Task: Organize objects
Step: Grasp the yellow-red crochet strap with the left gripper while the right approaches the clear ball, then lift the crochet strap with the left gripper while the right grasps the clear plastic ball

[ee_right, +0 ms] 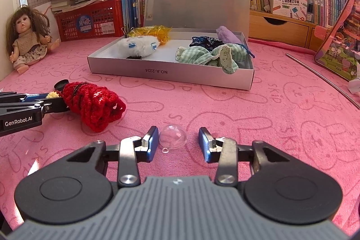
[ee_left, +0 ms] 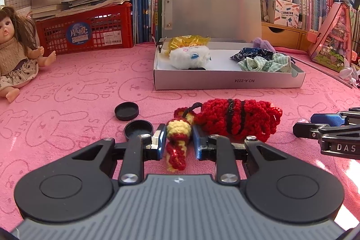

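Left claw (ee_left: 178,138) clamped on crocheted toy (ee_left: 180,141), right claw (ee_right: 177,142) apart around clear dome (ee_right: 173,135), on pink rabbit-print cloth (ee_right: 292,105).

I see a crocheted red pouch (ee_left: 238,122) with black stripes lying on its side on the pink cloth, its yellow-and-red knitted tassel (ee_left: 178,141) stretched toward me. Near it sit two round black caps (ee_left: 126,112), one with its hollow side up. A clear little dome with a tiny loop (ee_right: 172,136) rests on the cloth apart from the pouch. Farther back, my white box (ee_right: 171,73) stands open, lid upright, holding a white plush (ee_right: 140,45), a yellow wrapper (ee_right: 155,32), green checked fabric (ee_right: 202,55), dark blue cloth and something purple.
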